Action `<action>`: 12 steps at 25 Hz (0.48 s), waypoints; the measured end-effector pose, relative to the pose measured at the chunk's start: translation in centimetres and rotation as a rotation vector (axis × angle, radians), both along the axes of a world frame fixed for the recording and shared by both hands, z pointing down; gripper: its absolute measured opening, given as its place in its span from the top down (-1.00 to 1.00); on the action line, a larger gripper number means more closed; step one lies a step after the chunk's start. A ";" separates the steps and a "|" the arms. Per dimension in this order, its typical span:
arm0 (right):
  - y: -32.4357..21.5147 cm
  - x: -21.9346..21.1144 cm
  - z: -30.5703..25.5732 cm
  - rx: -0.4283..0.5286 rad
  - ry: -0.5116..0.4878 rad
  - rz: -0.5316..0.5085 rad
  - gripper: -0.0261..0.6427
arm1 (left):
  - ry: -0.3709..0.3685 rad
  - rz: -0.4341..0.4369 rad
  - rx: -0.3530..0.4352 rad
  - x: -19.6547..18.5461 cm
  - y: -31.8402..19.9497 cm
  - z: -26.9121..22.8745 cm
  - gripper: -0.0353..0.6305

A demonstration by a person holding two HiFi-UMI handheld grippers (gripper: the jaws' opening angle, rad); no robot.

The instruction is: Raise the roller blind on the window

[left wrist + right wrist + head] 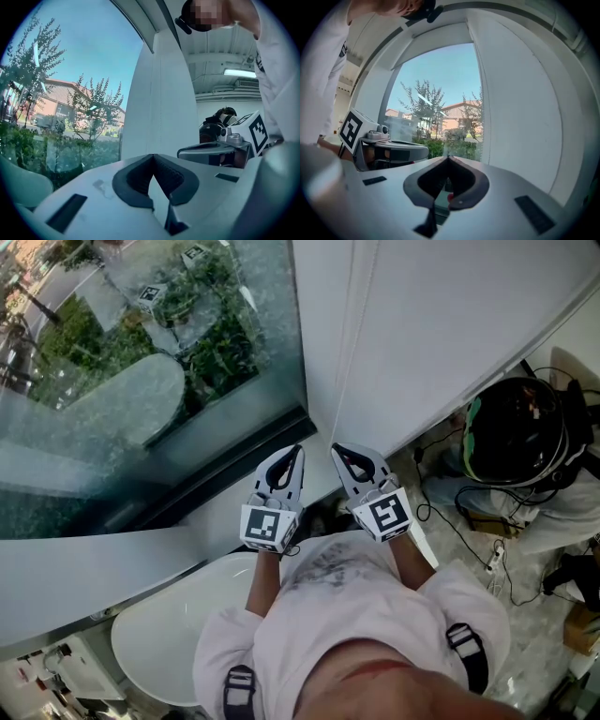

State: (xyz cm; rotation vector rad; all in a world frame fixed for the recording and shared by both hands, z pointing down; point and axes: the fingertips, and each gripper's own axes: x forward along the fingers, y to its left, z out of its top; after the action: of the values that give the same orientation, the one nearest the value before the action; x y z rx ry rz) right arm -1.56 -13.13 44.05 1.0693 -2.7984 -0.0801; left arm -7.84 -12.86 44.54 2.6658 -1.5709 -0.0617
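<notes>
Head view: left claw (299, 449) and right claw (335, 447) near roller blind (450, 334)
Both smooth grey claws, ribbed black pads (166, 176) inside, are pinched tip-to-tip with nothing seen between. Flat white blind hangs right of the glass (141, 352).

Your left gripper (296, 452) and right gripper (336, 448) are pale grey, jaws lined black, each cube in black-and-white squares. The roller blind (450, 324) is plain white; shrubs (220, 343) showing green; the helmet (516, 432) glossy black, green-trimmed.
</notes>
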 end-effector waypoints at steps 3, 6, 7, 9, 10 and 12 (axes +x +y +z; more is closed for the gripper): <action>0.1 0.0 0.1 -0.021 0.006 0.006 0.74 | -0.006 0.002 0.001 0.1 -0.1 -0.2 0.87; 0.1 0.1 0.2 -0.018 0.007 0.005 0.74 | -0.007 0.003 0.001 0.1 0.0 -0.3 0.87; 0.1 0.1 0.1 -0.019 0.006 0.007 0.74 | -0.007 0.002 0.000 0.1 0.0 -0.3 0.87; 0.0 0.2 0.2 -0.017 0.006 0.008 0.74 | -0.004 -0.002 0.000 0.0 0.0 -0.2 0.87; 0.0 0.1 0.2 -0.013 0.005 0.006 0.74 | -0.002 -0.006 0.000 -0.1 0.0 -0.2 0.87; 0.1 0.0 0.1 -0.004 0.002 0.001 0.74 | -0.002 -0.010 -0.001 -0.2 0.0 -0.1 0.87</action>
State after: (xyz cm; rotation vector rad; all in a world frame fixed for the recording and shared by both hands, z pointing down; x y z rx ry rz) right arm -1.58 -13.07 44.20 1.0693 -2.7947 -0.0754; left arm -8.07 -12.88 44.48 2.6584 -1.5843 -0.0593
